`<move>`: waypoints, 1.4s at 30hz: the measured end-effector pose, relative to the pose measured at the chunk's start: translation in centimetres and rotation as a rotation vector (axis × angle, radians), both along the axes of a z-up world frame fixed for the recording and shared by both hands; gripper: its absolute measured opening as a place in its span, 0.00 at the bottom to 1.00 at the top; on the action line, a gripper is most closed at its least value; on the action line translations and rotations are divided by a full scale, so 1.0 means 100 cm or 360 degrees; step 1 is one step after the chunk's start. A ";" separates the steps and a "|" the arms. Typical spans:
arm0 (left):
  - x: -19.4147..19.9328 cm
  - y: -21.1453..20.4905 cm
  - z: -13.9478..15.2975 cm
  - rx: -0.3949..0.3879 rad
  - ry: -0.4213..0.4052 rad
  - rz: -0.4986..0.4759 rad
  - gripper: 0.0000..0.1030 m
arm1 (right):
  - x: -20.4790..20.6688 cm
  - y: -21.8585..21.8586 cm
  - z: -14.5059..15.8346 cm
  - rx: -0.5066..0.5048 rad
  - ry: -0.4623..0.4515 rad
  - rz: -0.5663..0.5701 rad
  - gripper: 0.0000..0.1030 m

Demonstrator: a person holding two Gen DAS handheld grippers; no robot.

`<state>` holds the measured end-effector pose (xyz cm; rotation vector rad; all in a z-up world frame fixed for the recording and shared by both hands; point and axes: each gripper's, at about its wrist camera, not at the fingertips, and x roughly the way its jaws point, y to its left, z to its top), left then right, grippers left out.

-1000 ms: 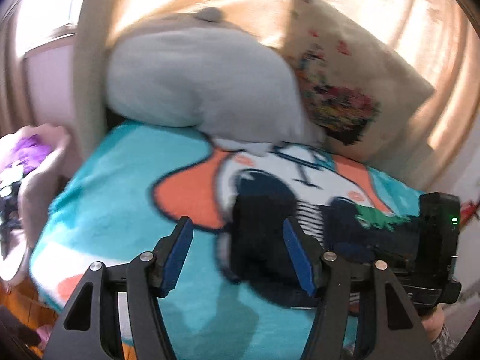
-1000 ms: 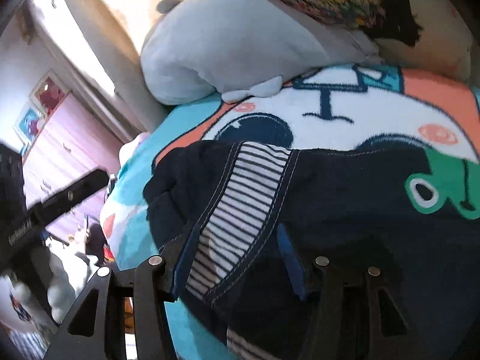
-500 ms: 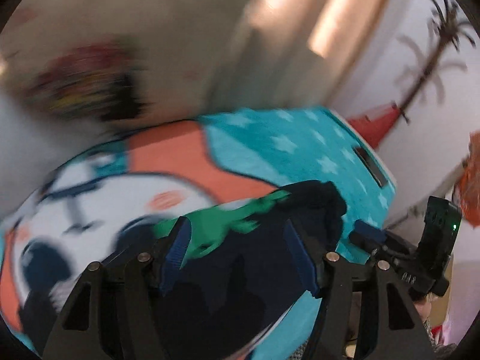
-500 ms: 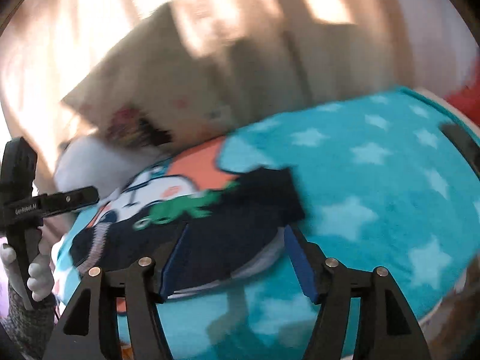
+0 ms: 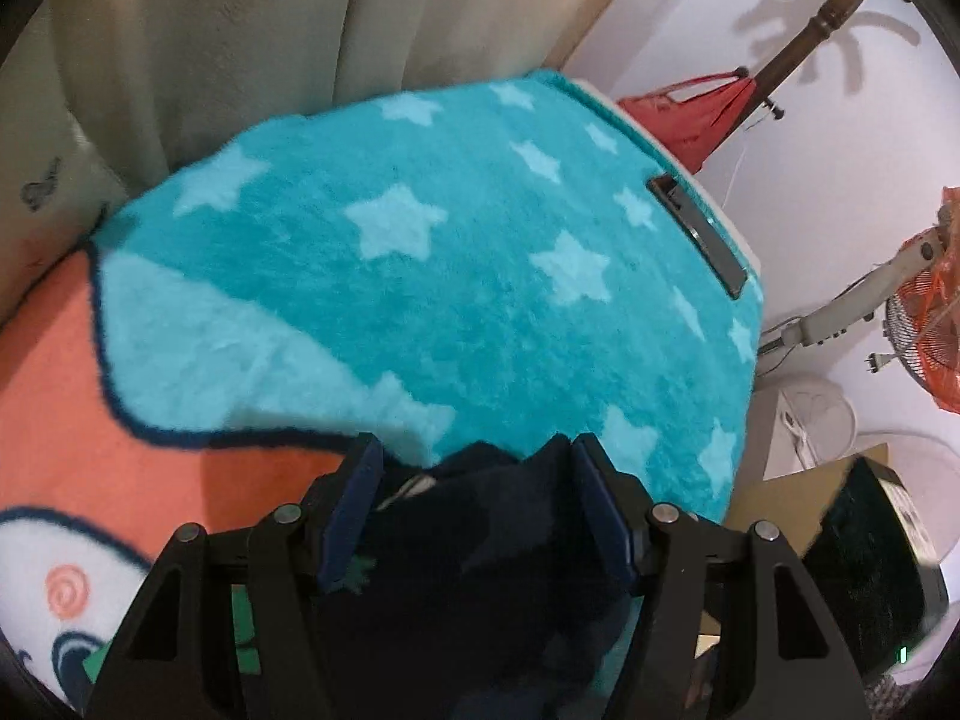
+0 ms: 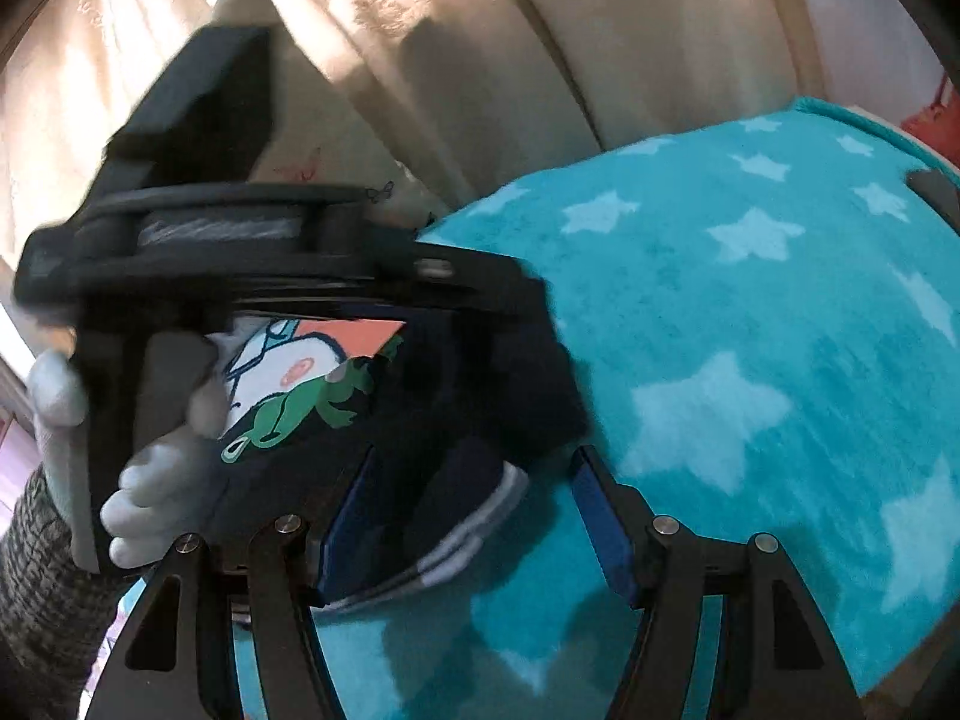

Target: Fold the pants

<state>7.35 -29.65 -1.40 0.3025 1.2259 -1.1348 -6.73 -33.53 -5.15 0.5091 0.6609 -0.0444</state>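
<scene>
Both grippers are parked over one end of the dark navy pants with the green frog print (image 6: 336,408), which lie on the fluffy teal star-pattern blanket (image 5: 480,276) covering the bed, near its front edge. The left gripper (image 5: 474,516) has its blue pads spread wide with the dark fabric bunched between them, not pinched. The right gripper (image 6: 474,516) is likewise spread apart, hovering just over the striped hem at the pants' near edge.

My take: this looks like the grab before a fold. I'd go lower, catch both layers at the hem corners, squeeze evenly, then carry the end over in one sweep so it doesn't drag the fuzzy blanket along.
</scene>
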 end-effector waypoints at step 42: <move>-0.035 0.317 0.048 -0.0440 -0.0298 0.1151 0.57 | 0.047 0.191 0.026 -0.0364 -0.0115 0.0825 0.56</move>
